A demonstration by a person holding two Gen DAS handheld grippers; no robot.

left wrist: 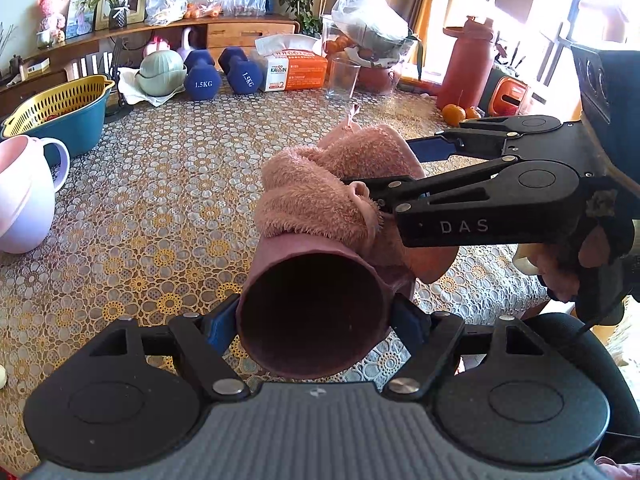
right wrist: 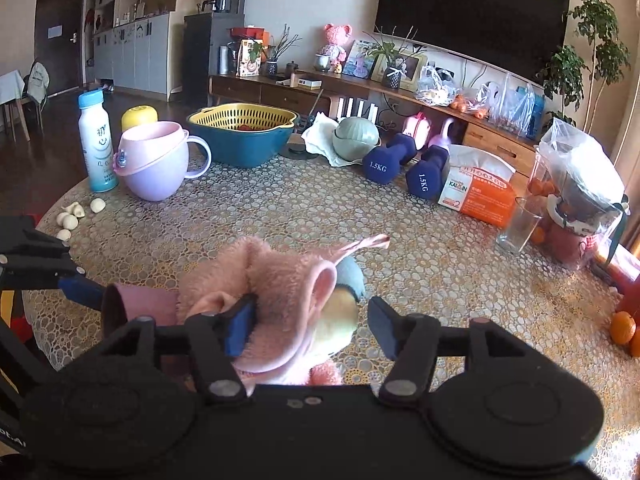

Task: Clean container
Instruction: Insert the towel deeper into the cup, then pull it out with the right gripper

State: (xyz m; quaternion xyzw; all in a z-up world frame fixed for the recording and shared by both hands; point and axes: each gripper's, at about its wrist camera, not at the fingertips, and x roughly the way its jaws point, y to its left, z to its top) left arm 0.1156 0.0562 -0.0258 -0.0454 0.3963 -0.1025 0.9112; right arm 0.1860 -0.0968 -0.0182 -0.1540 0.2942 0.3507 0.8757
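Note:
A mauve cylindrical container lies on its side over the table, its dark open mouth facing the left wrist camera. My left gripper is shut on it, a blue pad on each side. A fluffy pink cloth is bunched on top of the container. From the right, my right gripper reaches into the cloth. In the right wrist view this gripper is open: the cloth touches the left pad and a small gap shows by the right one. The container shows at the left there.
On the patterned tablecloth stand a pink mug, a blue basin with a yellow strainer, two blue dumbbells, a tissue pack, an empty glass, a red bottle and oranges. A milk bottle and garlic cloves sit at the far left.

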